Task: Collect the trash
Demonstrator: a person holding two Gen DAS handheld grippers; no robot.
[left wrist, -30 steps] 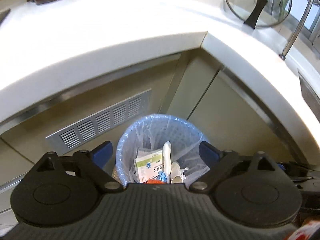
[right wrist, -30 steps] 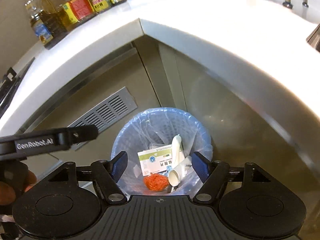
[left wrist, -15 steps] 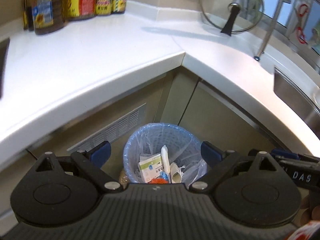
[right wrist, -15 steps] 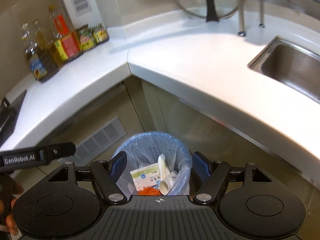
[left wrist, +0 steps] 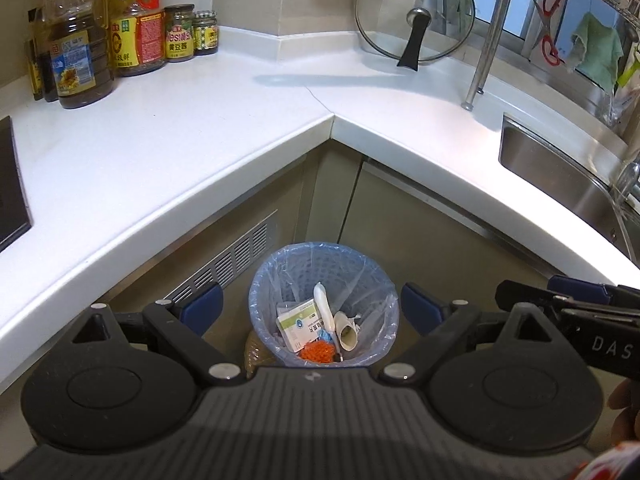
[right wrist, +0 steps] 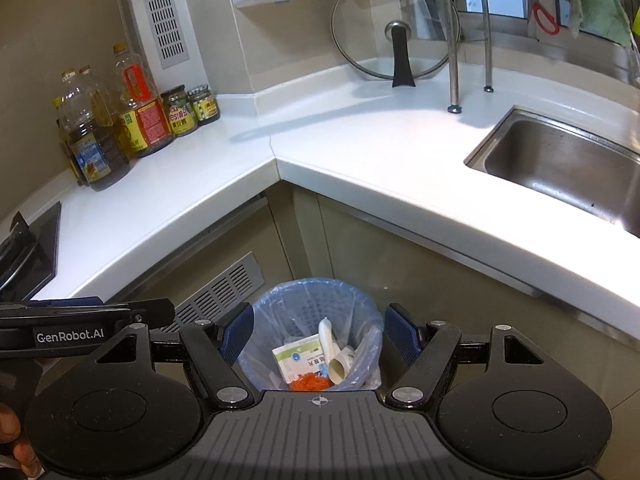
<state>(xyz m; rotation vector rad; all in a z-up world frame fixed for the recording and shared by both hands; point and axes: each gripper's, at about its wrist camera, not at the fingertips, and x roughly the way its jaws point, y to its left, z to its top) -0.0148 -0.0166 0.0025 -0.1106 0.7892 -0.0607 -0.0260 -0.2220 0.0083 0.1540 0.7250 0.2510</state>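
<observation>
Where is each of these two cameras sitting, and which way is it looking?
Left wrist: on the left gripper, looking down and forward at the trash bin; the right gripper's side and a fingertip show at right.
Right wrist: on the right gripper, angled likewise; the left gripper's side and fingers show at left.
Shared: the bin, white counter, glass lid, oil bottles, sink.

Both views are sharp and evenly lit, with no motion blur. Bright light glares off the white bench, washing out its surface, while the cabinet fronts and floor below sit in dimmer shade. The glass lid throws a soft shadow leftward across the bench. Fisheye distortion bows the bench edges strongly toward the frame borders.
</observation>
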